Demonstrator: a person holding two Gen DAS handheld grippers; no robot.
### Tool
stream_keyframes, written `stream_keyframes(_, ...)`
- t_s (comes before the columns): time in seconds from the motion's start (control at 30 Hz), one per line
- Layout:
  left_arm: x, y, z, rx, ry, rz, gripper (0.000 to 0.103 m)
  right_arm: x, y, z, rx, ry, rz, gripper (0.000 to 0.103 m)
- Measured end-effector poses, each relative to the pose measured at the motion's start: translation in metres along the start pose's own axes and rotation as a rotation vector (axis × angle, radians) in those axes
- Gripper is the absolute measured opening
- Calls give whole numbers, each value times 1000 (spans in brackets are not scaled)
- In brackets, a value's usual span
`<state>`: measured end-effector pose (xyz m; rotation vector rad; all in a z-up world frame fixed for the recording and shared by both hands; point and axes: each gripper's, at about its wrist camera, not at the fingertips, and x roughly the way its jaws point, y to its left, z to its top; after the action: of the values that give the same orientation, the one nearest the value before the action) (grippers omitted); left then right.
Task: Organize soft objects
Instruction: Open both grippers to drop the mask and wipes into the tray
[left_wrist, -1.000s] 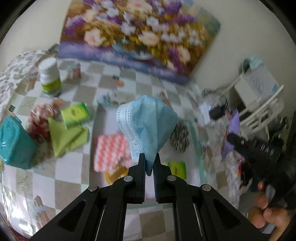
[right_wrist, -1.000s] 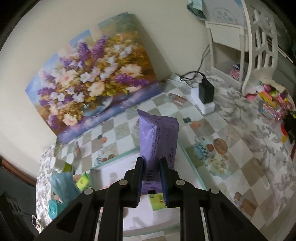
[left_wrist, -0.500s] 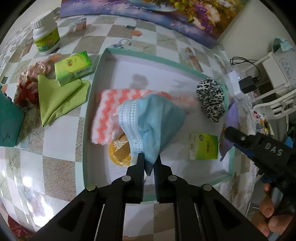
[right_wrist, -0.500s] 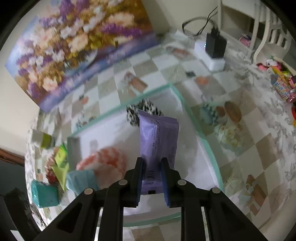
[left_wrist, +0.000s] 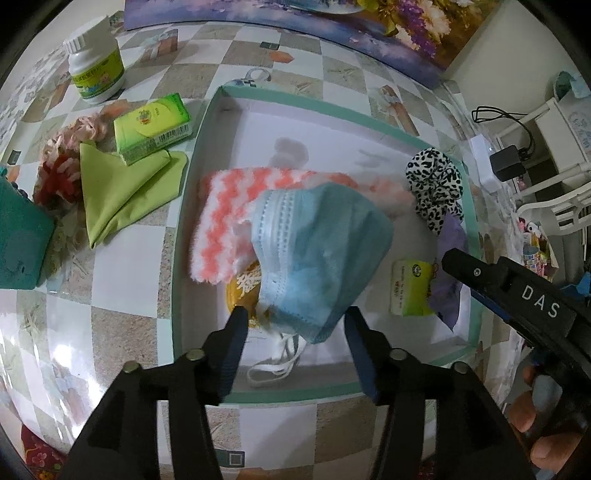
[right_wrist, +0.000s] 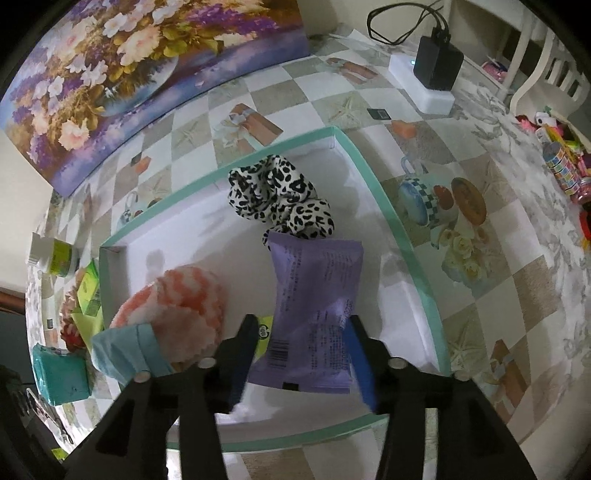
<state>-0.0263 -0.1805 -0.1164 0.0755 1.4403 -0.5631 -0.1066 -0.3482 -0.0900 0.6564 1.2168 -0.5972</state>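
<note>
Both claws hover over a shallow white tray with a mint-green rim (left_wrist: 192, 173) (right_wrist: 373, 173) on a checkered tabletop (left_wrist: 122, 332) (right_wrist: 321, 92).

Left claw (left_wrist: 293, 328): fingers spread wide, gripping nothing. The blue face mask (left_wrist: 321, 254) sits between and just beyond the fingertips, lying loose in the tray. It drapes over the near end of a pink-and-white fuzzy sock (left_wrist: 225, 218) and partly covers a yellow round item (left_wrist: 242, 288). White ear loops trail toward the tray's near rim.

Right claw (right_wrist: 301, 328): fingers likewise spread, not pinching. The purple packet (right_wrist: 314, 306) is between the fingers; whether it touches either finger cannot be told. Its far end reaches the leopard-print scrunchie (right_wrist: 280, 199) (left_wrist: 436, 184) in the tray's far right corner. In the left wrist view the right claw's body comes in from the right over the tray edge.

Also in the tray: a small yellow-green tissue pack (left_wrist: 412, 288), beside the purple packet.

Outside the tray, left side: a green tissue pack (left_wrist: 153, 125) resting on a folded lime-green cloth (left_wrist: 122, 192), a pink and red frilly scrunchie (left_wrist: 66, 155), a white bottle with green label (left_wrist: 96, 70), a teal box (left_wrist: 18, 243).

A floral painting (right_wrist: 129, 66) leans against the wall at the tabletop's far edge. A black charger on a white power strip (right_wrist: 432, 77) sits at far right.
</note>
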Motion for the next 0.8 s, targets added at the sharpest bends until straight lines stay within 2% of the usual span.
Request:
stream_keyframes(0.17,-12,-1,0,4,-21,-33,72,-10,4,1,-13,-32,-1,68)
stream_keyframes(0.4,-37,1,3,17,-87,-56,74,-31,1,4,7,-101,24,74)
stream_keyframes(0.47,-46,7,7,3,-112,-52,80,-37,0,4,10,-120,23,74)
stream_keyframes(0.63,-72,35,15,-60,-200,-7,81,-40,4,4,5,-129,25,74)
stream_keyframes(0.8,-94,73,25,-156,-286,90,81,-40,13,2,-23,-125,31,74)
